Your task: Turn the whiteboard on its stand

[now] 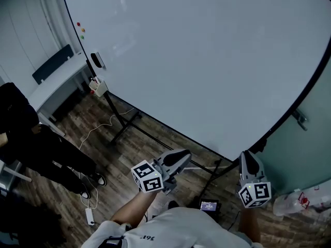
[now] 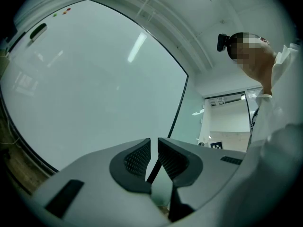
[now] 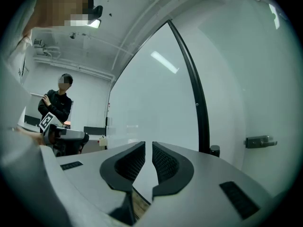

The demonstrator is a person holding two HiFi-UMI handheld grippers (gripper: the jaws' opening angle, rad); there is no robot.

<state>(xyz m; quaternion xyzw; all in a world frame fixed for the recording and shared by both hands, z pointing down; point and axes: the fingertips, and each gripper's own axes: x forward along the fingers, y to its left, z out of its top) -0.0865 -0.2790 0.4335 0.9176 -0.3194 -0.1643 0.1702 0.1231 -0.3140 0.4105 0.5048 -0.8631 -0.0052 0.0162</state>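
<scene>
Right now your left gripper (image 2: 154,148) has its fingers (image 2: 136,159) drawn almost together. A thin slit is left between the ribbed pads, and nothing is caught in it. Your right gripper (image 3: 148,150) is much the same, with its pads nearly meeting across a narrow gap and nothing pinched.

Below and between the two sets of fingertips, a small device with a lit screen (image 1: 209,206) lies on the wooden floor (image 1: 134,149). A clear plastic bag (image 1: 305,200) sits off to the right of your right fingers.

Just ahead of both grippers is the whiteboard (image 1: 207,50). It is blank and black-framed, and its lower edge passes close beyond your fingertips, which stop short of it. Your right fingers are near the board's lower right corner, and your left ones are further left along the same edge.

Beyond your left fingers, the black legs of the stand (image 1: 121,123) spread over the floor, with a white cable (image 1: 98,128) trailing beside them.

Farther on, at the board's far end, there is a small box (image 1: 98,87), an eraser (image 1: 97,60) and coloured magnets (image 1: 80,30). Past those, to the left, are a white table (image 1: 57,79) and a person in dark clothes (image 1: 31,138).
</scene>
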